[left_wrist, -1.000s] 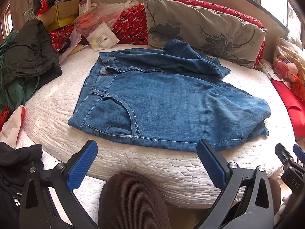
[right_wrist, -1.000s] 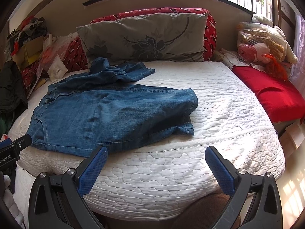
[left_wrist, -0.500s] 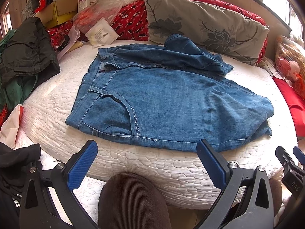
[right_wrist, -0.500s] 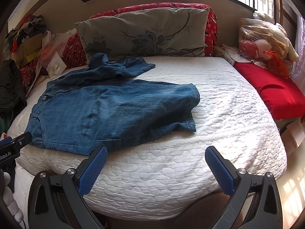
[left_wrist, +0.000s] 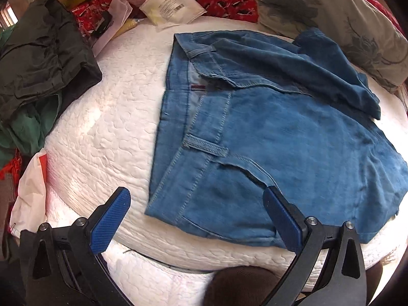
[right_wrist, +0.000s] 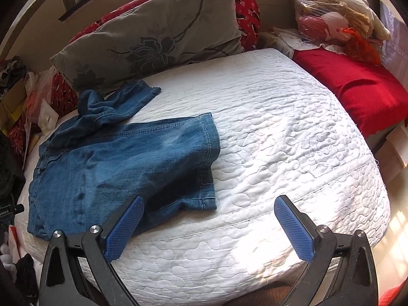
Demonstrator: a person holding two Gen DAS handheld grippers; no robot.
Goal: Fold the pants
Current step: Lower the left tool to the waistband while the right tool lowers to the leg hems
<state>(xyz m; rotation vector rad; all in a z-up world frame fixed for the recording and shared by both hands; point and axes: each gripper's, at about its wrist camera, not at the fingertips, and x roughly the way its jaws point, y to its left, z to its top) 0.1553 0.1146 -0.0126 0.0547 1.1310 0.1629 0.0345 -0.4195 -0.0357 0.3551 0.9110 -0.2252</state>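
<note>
Blue denim pants lie partly folded on a white quilted mattress, waistband to the left, one leg bunched toward the pillow. My left gripper is open and empty, hovering just above the near waistband corner. In the right wrist view the pants lie left of centre, with the folded leg hems facing right. My right gripper is open and empty above the mattress front edge, near the hem corner.
A grey floral pillow lies at the back. Dark and green clothes are piled at the left, with packets and boxes behind. A red cushion and bagged items sit at the right.
Both grippers have moved forward and closer to the pants. The left one now sits over the waistband corner, the right one near the hem. Both stay open.
</note>
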